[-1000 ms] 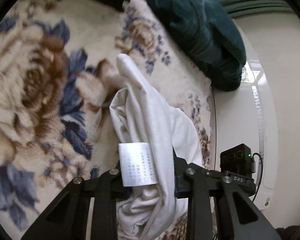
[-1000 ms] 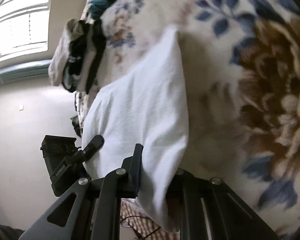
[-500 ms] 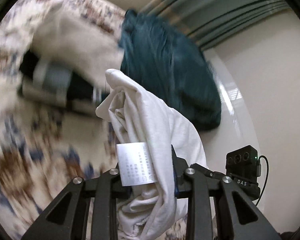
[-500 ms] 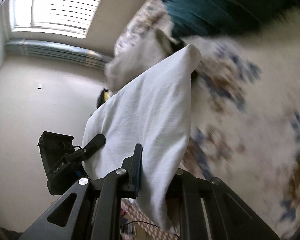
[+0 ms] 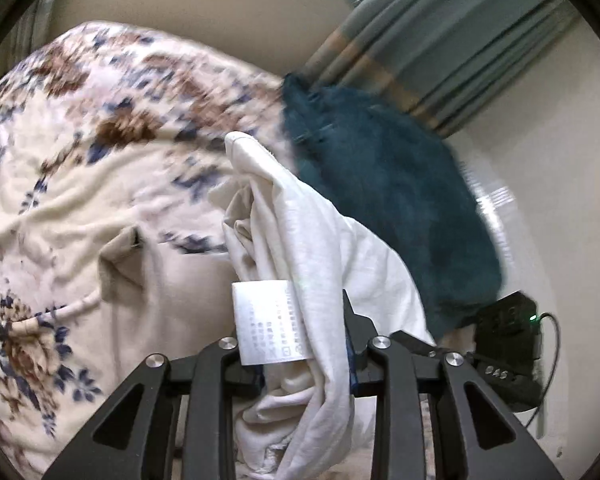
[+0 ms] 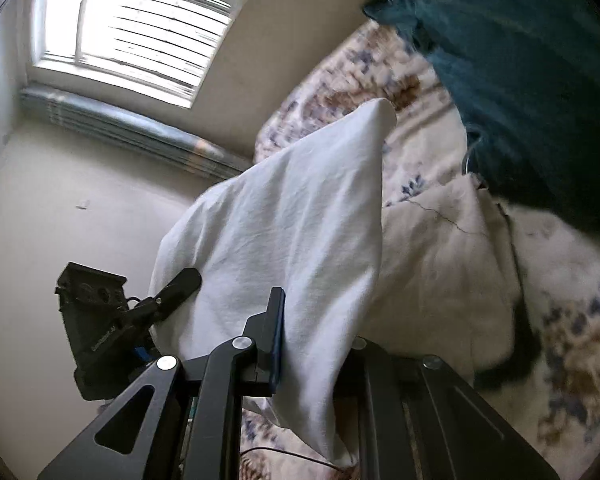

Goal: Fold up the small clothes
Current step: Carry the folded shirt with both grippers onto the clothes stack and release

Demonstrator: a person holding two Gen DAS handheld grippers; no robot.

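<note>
A white garment (image 5: 300, 248) hangs bunched between the jaws of my left gripper (image 5: 296, 344), with its care label (image 5: 268, 320) facing the camera. The same white garment (image 6: 300, 220) is also clamped in my right gripper (image 6: 312, 344) and stretches up as a smooth sheet. Both grippers are shut on it and hold it lifted above the floral blanket (image 5: 80, 152). The other gripper's black body (image 6: 96, 320) shows at the left of the right wrist view. A beige folded garment (image 5: 164, 280) lies on the blanket below.
A dark teal blanket (image 5: 388, 200) is heaped on the bed, also in the right wrist view (image 6: 520, 80). Grey-green curtains (image 5: 440, 48) and a window (image 6: 132, 28) are behind. A beige cloth pile (image 6: 440, 272) lies on the floral blanket (image 6: 572, 340).
Both grippers have swung upward and away with the white garment; the views now face the far end of the bed, the wall and the window instead of the blanket below.
</note>
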